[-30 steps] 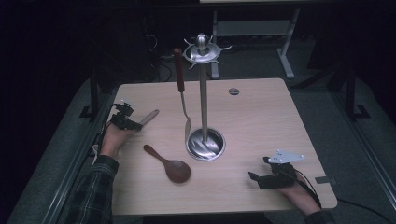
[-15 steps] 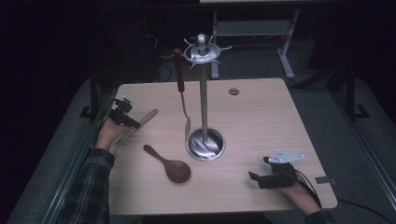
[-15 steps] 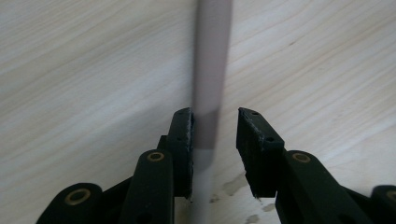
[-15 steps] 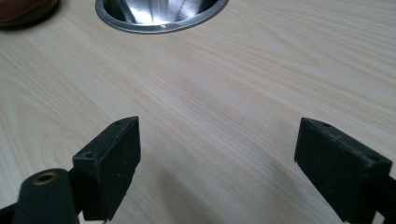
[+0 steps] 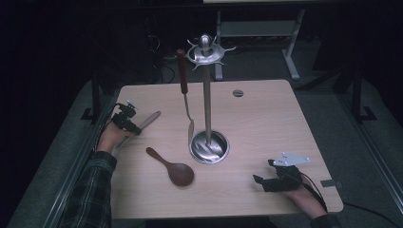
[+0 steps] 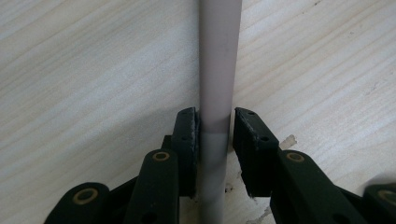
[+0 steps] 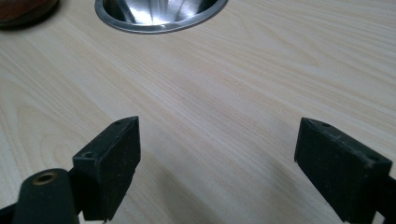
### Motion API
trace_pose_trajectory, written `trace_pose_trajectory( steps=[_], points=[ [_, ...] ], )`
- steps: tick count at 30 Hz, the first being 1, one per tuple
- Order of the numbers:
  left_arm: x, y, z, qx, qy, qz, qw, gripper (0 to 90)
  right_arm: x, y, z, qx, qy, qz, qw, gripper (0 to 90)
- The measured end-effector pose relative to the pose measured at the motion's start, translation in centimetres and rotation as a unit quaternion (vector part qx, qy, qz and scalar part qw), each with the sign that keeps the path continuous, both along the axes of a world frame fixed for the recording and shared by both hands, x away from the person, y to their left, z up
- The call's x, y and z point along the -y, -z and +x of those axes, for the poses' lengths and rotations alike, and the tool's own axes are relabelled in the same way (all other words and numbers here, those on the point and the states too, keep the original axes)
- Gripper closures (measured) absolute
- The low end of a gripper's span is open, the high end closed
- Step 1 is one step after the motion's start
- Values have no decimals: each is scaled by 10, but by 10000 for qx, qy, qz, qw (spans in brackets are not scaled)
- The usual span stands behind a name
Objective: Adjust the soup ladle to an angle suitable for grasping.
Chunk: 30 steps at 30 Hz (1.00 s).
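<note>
The left gripper (image 6: 215,135) has its jaws around the pale wooden handle (image 6: 218,70) at nine o'clock on the wooden table (image 5: 266,118); they have just been closing, one pad touching, one just off. The brown wooden spoon (image 5: 173,168) lies at seven o'clock. The tall shiny metal stand (image 5: 207,104) holds one hanging spatula (image 5: 184,90), so tools likely go there. The right gripper (image 7: 215,163) rests wide open, holding nothing, at five o'clock.
</note>
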<state>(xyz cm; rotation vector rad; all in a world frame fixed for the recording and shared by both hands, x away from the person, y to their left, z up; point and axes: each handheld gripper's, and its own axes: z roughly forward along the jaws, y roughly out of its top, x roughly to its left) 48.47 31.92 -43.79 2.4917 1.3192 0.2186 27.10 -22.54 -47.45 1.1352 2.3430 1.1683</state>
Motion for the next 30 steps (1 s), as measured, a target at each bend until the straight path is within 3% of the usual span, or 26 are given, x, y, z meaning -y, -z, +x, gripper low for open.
trace_pose_trajectory(
  steps=[6, 11, 15, 19, 24, 27, 30],
  points=[
    [1, -1, 0, -9, 5, 24, 10000, 761, 0, 0, 0, 12, -11, -4, 10000, 140],
    [-4, -2, -3, -17, -180, -236, 9996, 765, 1, 0, 0, 19, -1, 9, 10000, 139],
    [-6, -12, -11, 205, -204, -452, 9986, 765, 0, 0, 1, 8, 5, 4, 10000, 140],
    [-9, -27, -23, 506, -176, -743, 9958, 766, -1, 0, 0, 5, -5, -8, 10000, 139],
    [-13, -44, -43, 1019, -186, -1130, 9882, 766, -1, 0, 0, 17, -5, -21, 10000, 139],
    [-16, -53, -56, 1334, -158, -1374, 9814, 766, -2, 0, 0, -26, 25, -1, 10000, 139],
    [-19, -60, -69, 1659, -173, -1601, 9729, 767, -2, 0, 0, -8, 12, -4, 10000, 139]
  ],
)
